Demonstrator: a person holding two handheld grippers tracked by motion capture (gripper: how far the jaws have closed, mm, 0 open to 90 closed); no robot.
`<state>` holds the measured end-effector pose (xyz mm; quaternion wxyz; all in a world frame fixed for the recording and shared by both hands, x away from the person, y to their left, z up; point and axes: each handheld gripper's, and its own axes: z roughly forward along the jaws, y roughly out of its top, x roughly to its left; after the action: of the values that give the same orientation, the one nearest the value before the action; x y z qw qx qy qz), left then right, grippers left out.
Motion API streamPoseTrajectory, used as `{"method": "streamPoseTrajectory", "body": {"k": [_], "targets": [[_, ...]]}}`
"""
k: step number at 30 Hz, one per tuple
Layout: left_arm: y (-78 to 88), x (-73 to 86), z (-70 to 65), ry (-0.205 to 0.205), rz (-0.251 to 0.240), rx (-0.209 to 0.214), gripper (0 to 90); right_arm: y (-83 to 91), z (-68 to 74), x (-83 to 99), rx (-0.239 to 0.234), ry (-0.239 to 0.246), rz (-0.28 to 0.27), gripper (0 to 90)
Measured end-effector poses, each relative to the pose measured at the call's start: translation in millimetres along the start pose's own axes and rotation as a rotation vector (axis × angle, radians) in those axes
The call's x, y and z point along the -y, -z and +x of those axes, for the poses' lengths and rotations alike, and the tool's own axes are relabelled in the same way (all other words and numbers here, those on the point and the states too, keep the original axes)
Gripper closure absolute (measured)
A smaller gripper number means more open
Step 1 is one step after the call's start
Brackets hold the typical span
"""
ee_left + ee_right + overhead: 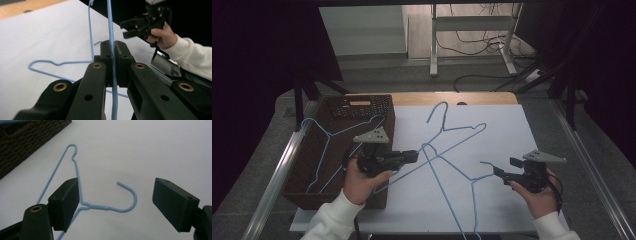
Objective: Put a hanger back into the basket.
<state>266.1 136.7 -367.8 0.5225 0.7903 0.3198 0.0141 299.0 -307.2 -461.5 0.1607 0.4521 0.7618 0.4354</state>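
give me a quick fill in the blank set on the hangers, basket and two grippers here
1. The left gripper is shut on a ____ wire hanger.
2. The right gripper has its jaws ____ above the hook of another hanger on the table.
3. The dark woven basket at the table's left holds ____ hanger.
4. The hangers lie on a ____ sheet.

Missing words: blue; open; one; white

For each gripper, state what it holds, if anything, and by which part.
Left gripper: blue wire hanger, clamped on a straight wire run. Right gripper: open, holding nothing.
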Motion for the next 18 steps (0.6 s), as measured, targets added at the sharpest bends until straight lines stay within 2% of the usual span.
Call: {"method": "streamPoseTrajectory", "body": {"k": [10,18], "targets": [[38.9,8.4,19.1,0.030,-0.057,-0.042,87.0,-3.6,-1.7,3.1,0.016,-0.002,0.021,20.6],[58.2,18.2,31.7,0.063,-0.087,-0.062,86.9,-6.1,0.5,4.0,0.017,0.014,0.032,20.5]]}}
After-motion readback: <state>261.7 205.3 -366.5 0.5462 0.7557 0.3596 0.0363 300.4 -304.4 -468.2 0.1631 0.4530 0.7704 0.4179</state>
